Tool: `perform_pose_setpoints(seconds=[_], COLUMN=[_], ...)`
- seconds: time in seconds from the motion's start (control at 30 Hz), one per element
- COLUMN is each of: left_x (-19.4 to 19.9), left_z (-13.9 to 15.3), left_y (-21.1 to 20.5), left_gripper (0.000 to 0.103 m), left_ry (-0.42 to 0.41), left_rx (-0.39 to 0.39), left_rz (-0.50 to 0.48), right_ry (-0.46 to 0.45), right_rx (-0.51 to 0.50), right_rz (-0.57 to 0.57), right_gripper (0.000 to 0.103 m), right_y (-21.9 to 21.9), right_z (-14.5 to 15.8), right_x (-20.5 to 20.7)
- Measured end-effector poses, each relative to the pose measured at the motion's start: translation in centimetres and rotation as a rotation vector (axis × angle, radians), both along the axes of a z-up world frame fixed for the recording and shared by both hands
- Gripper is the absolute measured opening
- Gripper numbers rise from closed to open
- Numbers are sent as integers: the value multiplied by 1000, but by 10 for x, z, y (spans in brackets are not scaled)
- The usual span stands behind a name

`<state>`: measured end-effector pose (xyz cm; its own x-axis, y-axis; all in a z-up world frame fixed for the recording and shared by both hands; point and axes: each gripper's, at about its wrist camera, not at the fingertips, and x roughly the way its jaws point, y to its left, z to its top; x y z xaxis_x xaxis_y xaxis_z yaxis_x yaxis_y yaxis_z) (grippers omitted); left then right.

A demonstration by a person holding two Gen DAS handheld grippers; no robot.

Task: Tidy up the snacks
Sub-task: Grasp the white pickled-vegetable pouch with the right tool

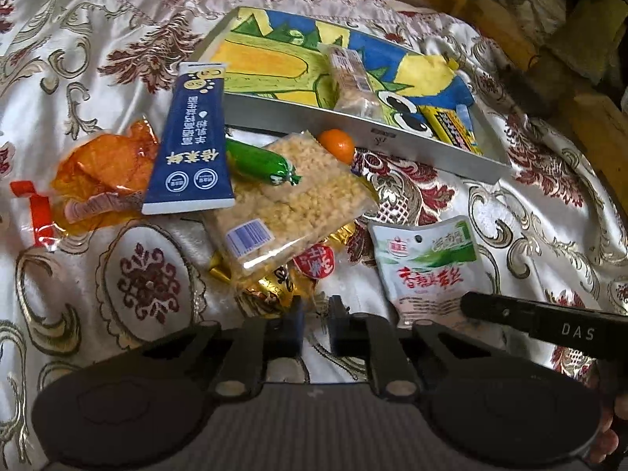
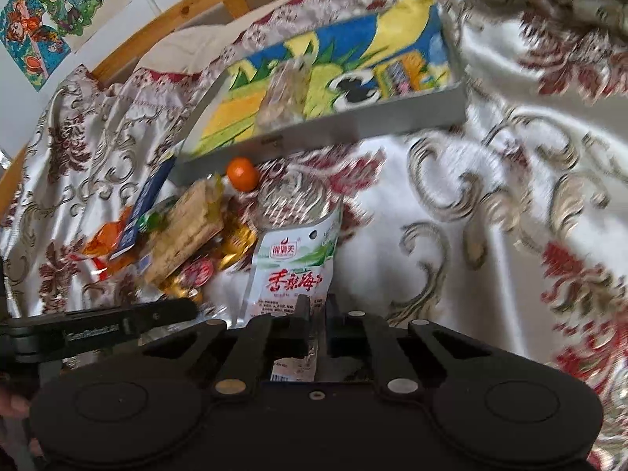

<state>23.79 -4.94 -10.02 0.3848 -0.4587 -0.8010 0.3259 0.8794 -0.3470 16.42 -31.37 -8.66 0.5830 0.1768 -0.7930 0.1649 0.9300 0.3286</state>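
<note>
A flat box (image 1: pixel 392 133) with a cartoon lining lies on the patterned cloth; a clear snack bar (image 1: pixel 351 78) and a yellow packet (image 1: pixel 451 125) lie in it. In front of the box is a pile: a blue tube box (image 1: pixel 192 145), a clear rice-crisp pack (image 1: pixel 286 196), a green sausage (image 1: pixel 259 161), an orange pouch (image 1: pixel 106 172) and a small orange (image 1: pixel 336 144). My right gripper (image 2: pixel 317 314) is shut on the near edge of a white and green seaweed pouch (image 2: pixel 298 263), which also shows in the left wrist view (image 1: pixel 431 267). My left gripper (image 1: pixel 316 314) is shut and empty beside the pile.
Gold-wrapped candies (image 1: pixel 267 290) and a red round sweet (image 1: pixel 314 263) lie under the rice-crisp pack. A wooden bed frame (image 2: pixel 165 27) runs behind the cloth, with posters (image 2: pixel 51 11) on the wall. The box also shows in the right wrist view (image 2: pixel 353 125).
</note>
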Motion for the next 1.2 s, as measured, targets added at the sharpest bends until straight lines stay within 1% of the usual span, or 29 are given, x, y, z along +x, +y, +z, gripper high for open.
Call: perform_pose_setpoints(seconds=[0.13, 0.3, 0.37, 0.43, 0.53, 0.6, 0.63, 0.7, 0.73, 0.8, 0.83, 0.87, 0.93, 1.0, 1.07, 1.1, 1.13, 1.17, 1.2], left_x=[-6, -17, -19, -19, -16, -11, -8, -4, -2, 2, 5, 8, 13, 17, 19, 19, 20, 20, 19], left_z=[6, 10, 10, 10, 7, 4, 2, -1, -2, -3, -4, -5, -6, -8, -10, -11, -11, -11, -11], left_y=[-1, 2, 2, 1, -3, -4, -4, -5, -6, -10, -12, -14, -17, -19, -21, -21, -21, -20, -19], left_gripper=[9, 9, 9, 13, 16, 27, 34, 36, 39, 46, 53, 59, 61, 61, 56, 53, 48, 48, 48], left_ry=[6, 56, 62, 52, 30, 21, 22, 31, 35, 45, 54, 64, 81, 90, 98, 96, 94, 97, 102], left_rx=[14, 16, 23, 32, 71, 72, 65, 44, 40, 40, 37, 35, 40, 47, 58, 63, 70, 70, 62], left_rz=[-1, -3, -10, -18, -15, -7, 0, 6, 6, 14, 16, 19, 36, 48, 52, 53, 49, 47, 52], right_ry=[-16, -14, -9, 1, 14, 21, 26, 39, 45, 59, 67, 73, 81, 87, 90, 91, 89, 89, 86], right_rx=[-12, 17, 20, 26, 26, 30, 35, 48, 53, 66, 72, 82, 90, 90, 96, 94, 89, 82, 86], right_rz=[-31, -46, -42, -36, -32, -33, -35, -39, -41, -41, -38, -34, -20, -7, -1, -2, 1, 3, 4], right_gripper=[6, 5, 5, 6, 9, 12, 15, 18, 21, 24, 29, 33, 35, 35, 34, 30, 16, 10, 9], right_y=[-9, -16, -16, -14, -13, -13, -12, -12, -12, -11, -11, -10, -7, -5, -4, -4, -3, -3, -3], right_z=[5, 8, 8, 7, 4, 2, 1, -1, -3, -6, -7, -9, -11, -12, -13, -12, -12, -12, -12], right_x=[-2, -4, -6, -5, -4, -3, -3, -2, -1, 0, 1, 2, 3, 4, 4, 4, 4, 3, 3])
